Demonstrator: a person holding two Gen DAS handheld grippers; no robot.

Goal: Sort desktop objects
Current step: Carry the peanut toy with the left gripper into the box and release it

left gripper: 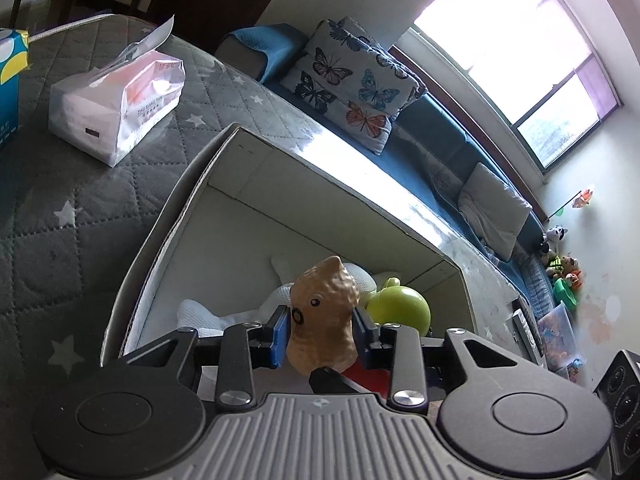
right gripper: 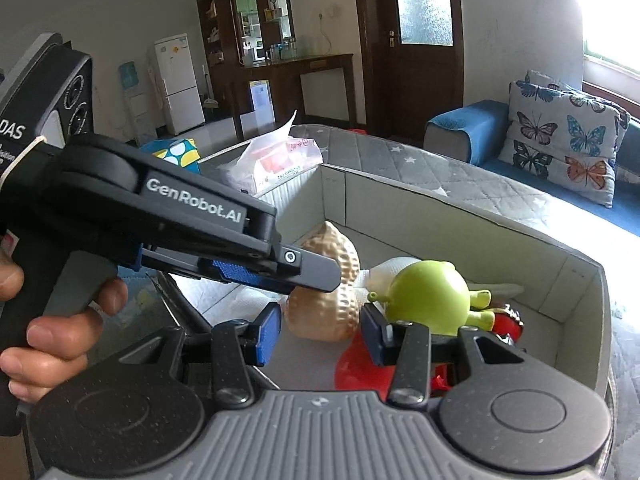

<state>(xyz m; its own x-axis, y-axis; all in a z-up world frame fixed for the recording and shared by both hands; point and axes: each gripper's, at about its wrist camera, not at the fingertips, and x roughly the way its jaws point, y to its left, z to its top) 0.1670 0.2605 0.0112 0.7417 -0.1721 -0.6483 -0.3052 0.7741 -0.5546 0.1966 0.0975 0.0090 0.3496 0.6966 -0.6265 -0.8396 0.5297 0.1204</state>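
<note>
While my left hand-held gripper (left gripper: 320,334) is clamped on the peanut toy (left gripper: 323,316) over the cardboard box (left gripper: 224,184), my right hand-held gripper (right gripper: 320,334) sits apart, empty. Green toy (right gripper: 430,298) is already inside; tissue pack (left gripper: 116,100) looks left on the desk (left gripper: 48,200).

Peanut toy (left gripper: 322,316): tan, dimpled shell, black dot eye. Ball toy (right gripper: 430,298): lime green. Toy beneath it (right gripper: 360,372): red. Box (left gripper: 256,168): pale grey-white card inside. Table cover (left gripper: 60,184): grey quilted diamonds, white stars. Tissue pack (left gripper: 116,100): white with orange-pink print. Carton (left gripper: 10,80): blue, yellow and white shapes. Cushion (right gripper: 564,136): pale, multicoloured butterflies. Sofa (left gripper: 432,136): blue. Finger pads (right gripper: 267,334): blue.
</note>
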